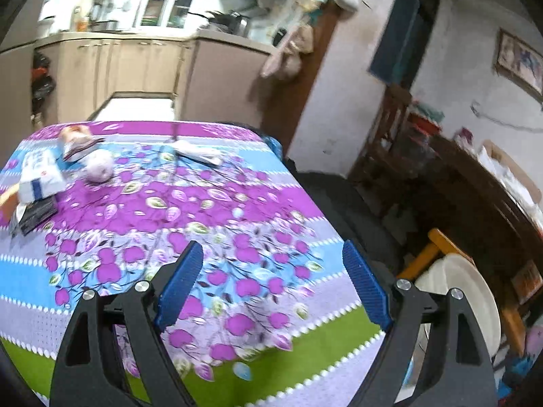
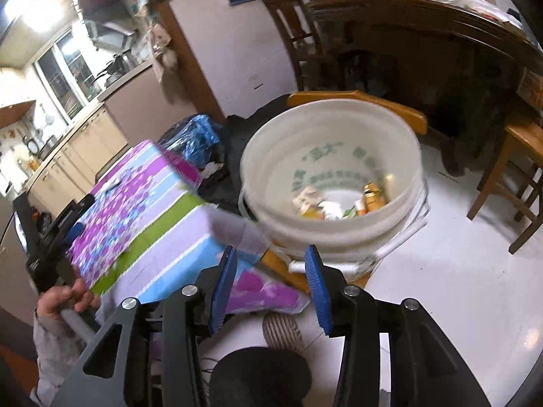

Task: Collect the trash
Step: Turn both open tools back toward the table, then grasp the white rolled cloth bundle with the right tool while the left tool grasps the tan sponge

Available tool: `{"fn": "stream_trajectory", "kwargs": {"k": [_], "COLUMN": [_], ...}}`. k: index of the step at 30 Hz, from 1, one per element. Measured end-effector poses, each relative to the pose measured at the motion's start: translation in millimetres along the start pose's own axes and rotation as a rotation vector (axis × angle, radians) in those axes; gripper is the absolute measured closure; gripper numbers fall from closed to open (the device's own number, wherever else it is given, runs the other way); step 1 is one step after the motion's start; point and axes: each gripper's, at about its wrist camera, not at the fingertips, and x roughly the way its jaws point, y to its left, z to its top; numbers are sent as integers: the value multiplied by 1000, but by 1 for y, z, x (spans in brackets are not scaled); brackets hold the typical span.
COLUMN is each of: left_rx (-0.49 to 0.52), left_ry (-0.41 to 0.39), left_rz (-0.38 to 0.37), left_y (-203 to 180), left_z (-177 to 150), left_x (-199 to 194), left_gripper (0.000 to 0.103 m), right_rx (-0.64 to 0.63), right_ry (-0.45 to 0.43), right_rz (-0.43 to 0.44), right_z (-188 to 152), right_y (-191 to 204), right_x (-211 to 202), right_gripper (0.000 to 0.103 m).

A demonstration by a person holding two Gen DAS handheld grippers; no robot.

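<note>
Beside the table point(image 1: 237, 366), the white bucket point(image 2: 332, 234) already holds some trash, and my right gripper point(image 2: 271, 288) hangs released and empty near it; the left gripper point(image 1: 271, 285), jaws wide and bare, faces the remaining wrappers point(image 1: 61, 166), so I judge another pick comes next

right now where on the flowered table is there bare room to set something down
The near half of the tablecloth is bare, from the open left claw up to the purple band and right edge. The far left corner is crowded: white carton, dark packet, crumpled ball, and a wrapper mid-back.
</note>
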Motion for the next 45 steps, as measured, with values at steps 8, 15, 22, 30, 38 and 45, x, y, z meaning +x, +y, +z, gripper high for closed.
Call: {"fn": "stream_trajectory", "kwargs": {"k": [8,15,22,30,38,45], "left_rx": [-28,-156,-180,-193,-187,-148], "left_ry": [-34,33,48,69,3,-87], "left_rz": [90,55,65,76,100,123], "left_y": [18,46,51,54,52,55], "left_z": [-10,-12,-13,-14,-13,-21], "left_x": [12,25,28,33,19,-41], "left_gripper": [18,16,16,16,16,15], "right_rx": [-91,-132,-264,-269,-280,-356], "right_ry": [41,69,163,214,206,116], "right_rz": [36,105,193,206,210,198], "right_z": [-32,-39,-66,-75,-75,-63], "right_y": [26,30,58,58,58,80], "right_x": [13,31,56,67,66,64], "right_gripper": [58,58,56,54,52,51]}}
